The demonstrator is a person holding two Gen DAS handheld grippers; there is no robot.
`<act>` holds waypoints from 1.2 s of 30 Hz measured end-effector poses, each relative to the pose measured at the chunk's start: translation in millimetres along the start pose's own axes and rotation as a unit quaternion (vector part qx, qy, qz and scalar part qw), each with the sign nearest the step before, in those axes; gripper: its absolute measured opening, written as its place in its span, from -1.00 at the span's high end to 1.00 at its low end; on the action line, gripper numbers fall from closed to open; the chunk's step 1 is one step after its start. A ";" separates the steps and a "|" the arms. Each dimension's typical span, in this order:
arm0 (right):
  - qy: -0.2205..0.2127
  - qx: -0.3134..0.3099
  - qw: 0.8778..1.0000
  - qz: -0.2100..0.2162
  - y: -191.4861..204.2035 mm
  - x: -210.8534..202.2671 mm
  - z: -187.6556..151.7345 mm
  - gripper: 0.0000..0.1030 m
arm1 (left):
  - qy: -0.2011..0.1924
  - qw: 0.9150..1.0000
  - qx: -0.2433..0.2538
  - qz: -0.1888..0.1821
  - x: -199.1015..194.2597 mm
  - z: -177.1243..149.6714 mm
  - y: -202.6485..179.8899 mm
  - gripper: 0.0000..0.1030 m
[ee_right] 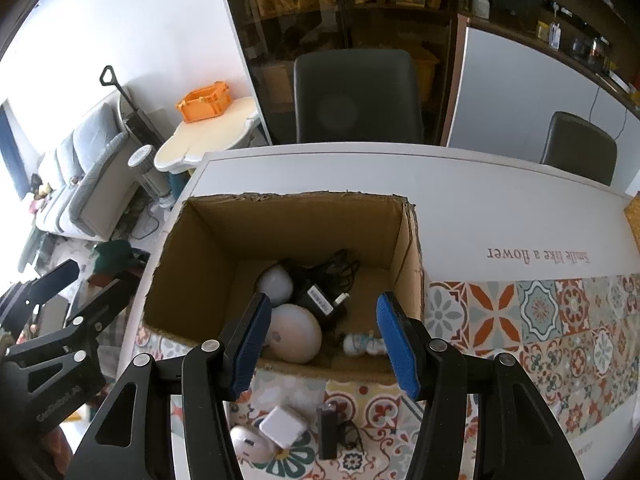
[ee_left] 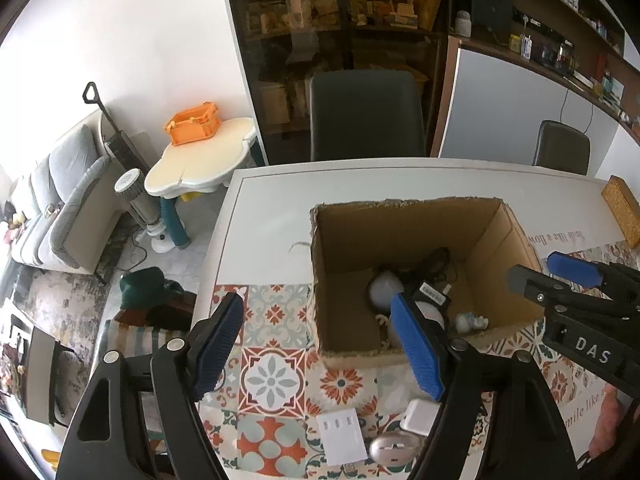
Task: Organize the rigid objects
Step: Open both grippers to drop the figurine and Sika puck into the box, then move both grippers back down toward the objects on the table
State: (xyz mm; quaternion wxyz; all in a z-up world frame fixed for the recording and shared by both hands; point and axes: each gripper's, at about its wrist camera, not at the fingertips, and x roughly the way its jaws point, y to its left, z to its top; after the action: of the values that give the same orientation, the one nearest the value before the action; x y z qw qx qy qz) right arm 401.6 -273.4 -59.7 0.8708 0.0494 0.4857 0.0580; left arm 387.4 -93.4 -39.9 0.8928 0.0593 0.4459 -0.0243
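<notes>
An open cardboard box [ee_left: 400,232] [ee_right: 296,224] stands on the white table. Inside lie a white dome [ee_right: 298,336], a white ball [ee_right: 276,282], a black adapter [ee_right: 320,298] and a small white-and-blue figurine [ee_right: 362,344]. My right gripper [ee_right: 324,344] hangs open over the box's near wall, with nothing between its blue pads. My left gripper [ee_left: 320,348] is open and empty at the box's near left corner. In front of the box lie a white charger cube [ee_right: 282,426], a silver mouse [ee_left: 394,446], a white plug block [ee_left: 342,436] and a black adapter [ee_right: 328,432].
A patterned tile mat [ee_right: 540,312] covers the table's near part. Two dark chairs [ee_left: 366,116] stand at the far edge. The table's left edge [ee_left: 224,224] drops to the floor. A yellow block [ee_left: 622,208] lies at the far right.
</notes>
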 end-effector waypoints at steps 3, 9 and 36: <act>-0.008 -0.003 1.000 0.003 3.3 -11.1 -7.9 -0.08 | -0.001 1.000 -0.003 -0.002 -7.1 -5.0 2.5 -0.51; -0.021 0.000 1.000 0.008 6.9 -31.4 -22.1 -0.08 | -0.013 1.000 -0.014 -0.006 -26.6 -17.7 5.0 -0.51; 0.021 0.005 0.999 0.028 -4.6 -27.0 -102.2 -0.08 | 0.026 1.000 0.003 -0.016 -29.6 -90.9 -16.3 -0.59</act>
State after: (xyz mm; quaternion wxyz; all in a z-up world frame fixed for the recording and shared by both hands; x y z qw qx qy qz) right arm 300.8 -279.0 -91.1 0.8583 0.0664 0.5024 0.0807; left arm 295.9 -98.3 -71.7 0.8802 0.0557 0.4697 -0.0383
